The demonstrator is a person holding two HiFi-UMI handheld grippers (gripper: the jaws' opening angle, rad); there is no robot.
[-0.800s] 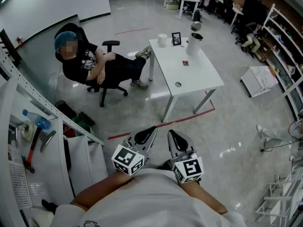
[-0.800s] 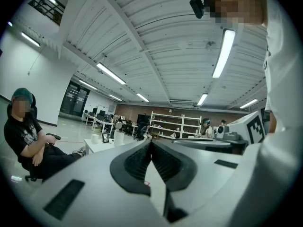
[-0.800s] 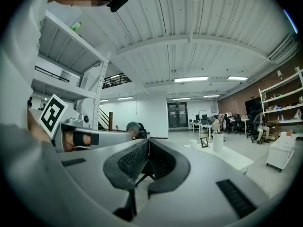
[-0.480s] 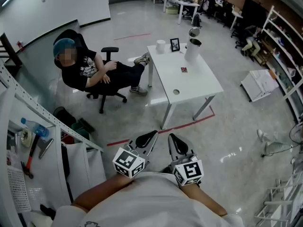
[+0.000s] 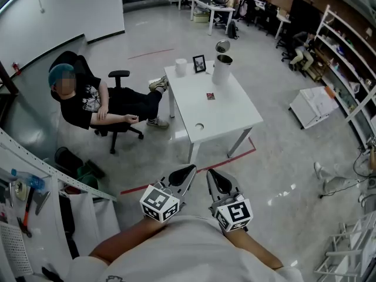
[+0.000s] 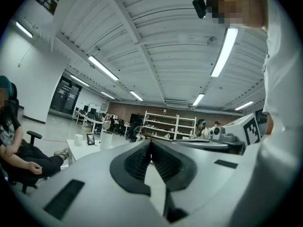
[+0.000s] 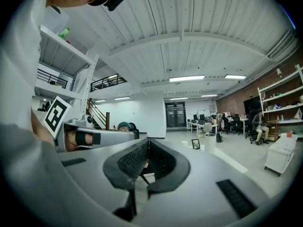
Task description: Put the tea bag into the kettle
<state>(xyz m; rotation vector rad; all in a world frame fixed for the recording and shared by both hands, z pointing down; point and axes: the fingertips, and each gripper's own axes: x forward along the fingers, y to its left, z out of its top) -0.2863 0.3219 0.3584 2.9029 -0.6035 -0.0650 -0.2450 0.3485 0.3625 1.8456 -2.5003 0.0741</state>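
Left claw [image 5: 187, 170] and right claw [image 5: 211, 174]: both closed, nothing between them, held close to the body. Well ahead, the tea bag [image 5: 210, 96] lies on the tabletop [image 5: 232, 113], apart from the kettle [image 5: 221, 70]. Kettle lid raised; contents indiscernible.

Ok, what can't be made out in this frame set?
- Kettle inside: head view, too far and small.
- Tea bag: head view, only a tiny dark patch on the table.
- Picture frame content: too small in every view.
- Shelf tools: head view, partly cut off by the left edge.
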